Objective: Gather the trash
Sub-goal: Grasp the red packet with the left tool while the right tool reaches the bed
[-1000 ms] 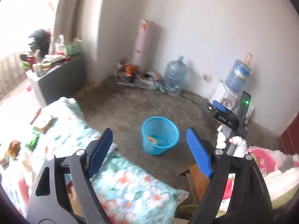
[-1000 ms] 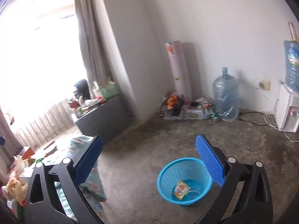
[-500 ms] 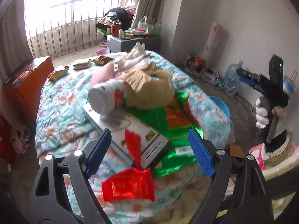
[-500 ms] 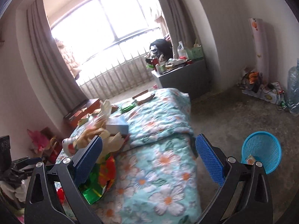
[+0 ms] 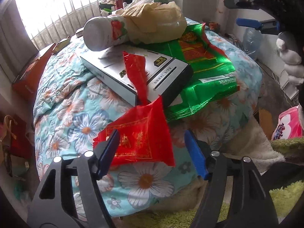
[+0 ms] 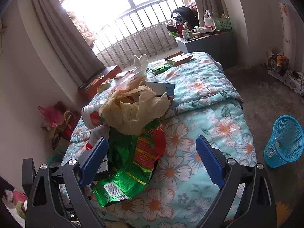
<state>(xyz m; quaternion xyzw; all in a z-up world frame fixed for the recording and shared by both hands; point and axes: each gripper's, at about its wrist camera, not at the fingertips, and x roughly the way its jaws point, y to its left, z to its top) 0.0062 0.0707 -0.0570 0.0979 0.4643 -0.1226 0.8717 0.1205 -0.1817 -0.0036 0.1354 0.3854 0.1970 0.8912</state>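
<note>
Both grippers have swung from the bin (image 6: 284,139) to the bed's near end. The left gripper (image 5: 152,152) is closing around the red wrapper (image 5: 140,138) there, not yet pinching; the right gripper (image 6: 150,161), closing slightly, stays wide over the green bag (image 6: 131,161), holding nothing.

Left tongs (image 5: 152,152) and right tongs (image 6: 150,159): black frames, blue pads, silver screws (white glove (image 5: 290,64) at three o'clock).

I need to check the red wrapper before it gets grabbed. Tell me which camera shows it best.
The left wrist view: the red wrapper lies unobstructed on the floral quilt, between the left gripper's closing jaws. The right wrist view shows only a red sliver beside its own finger.
</note>
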